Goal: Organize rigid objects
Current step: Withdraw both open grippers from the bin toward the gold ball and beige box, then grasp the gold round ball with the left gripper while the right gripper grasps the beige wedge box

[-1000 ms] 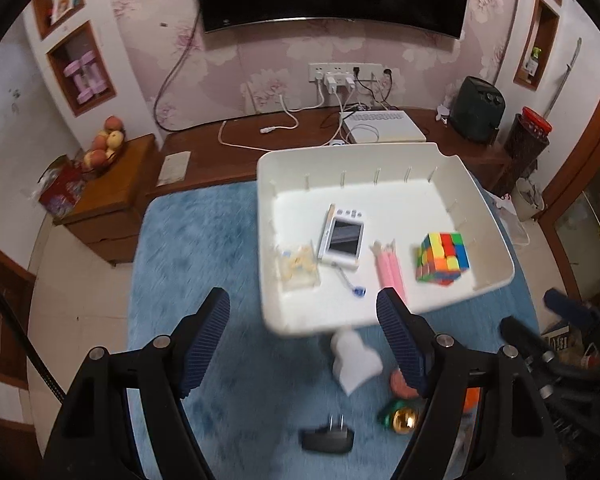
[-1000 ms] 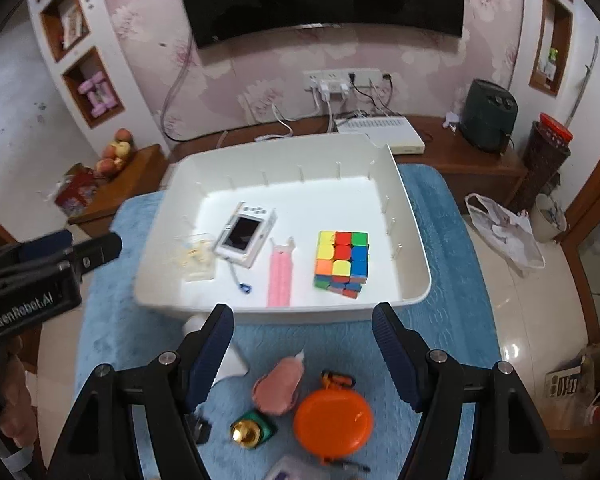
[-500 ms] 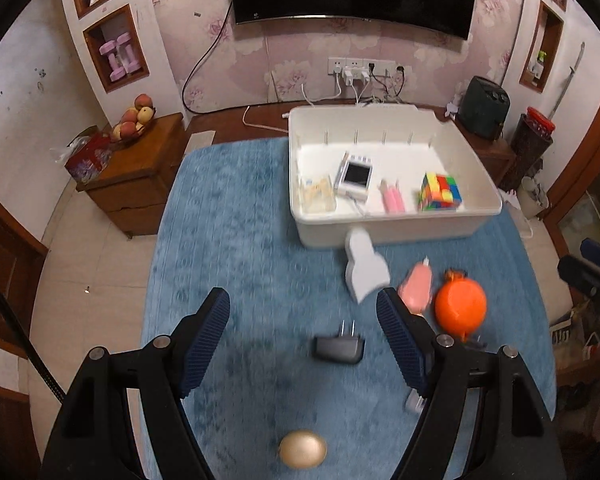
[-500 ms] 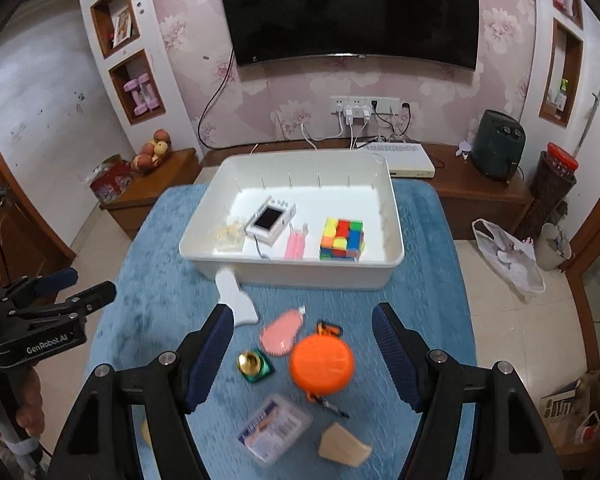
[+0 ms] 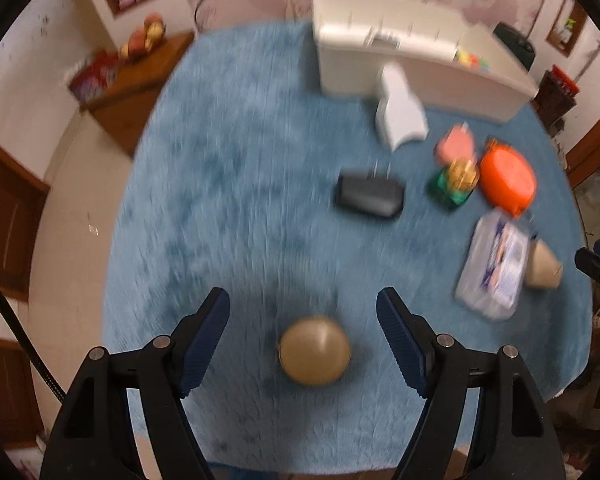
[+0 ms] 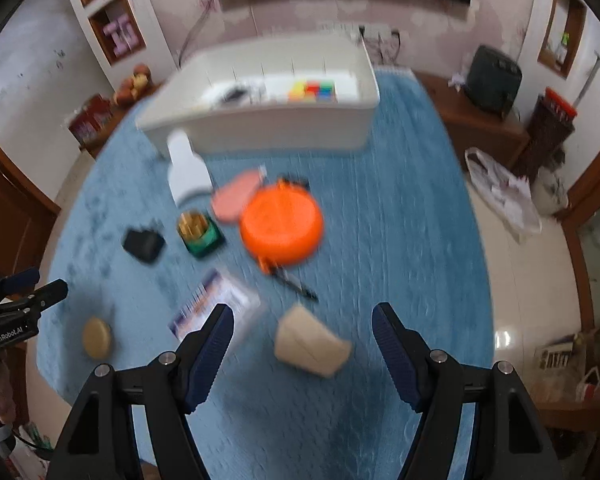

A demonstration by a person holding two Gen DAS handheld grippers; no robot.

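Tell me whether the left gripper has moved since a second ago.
Yes. The left gripper has pulled back from the white bin, now far off, and frames the tan round object on the blue rug.

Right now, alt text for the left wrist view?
Open left gripper hovers over a round tan object on a blue rug. Beyond lie a black plug, an orange case and a white bin; the frame is motion-blurred.

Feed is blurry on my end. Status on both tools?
Left tool open, gold round object between its fingers, not gripped. Right tool open over tan wedge. White bin far side; nothing blocking.
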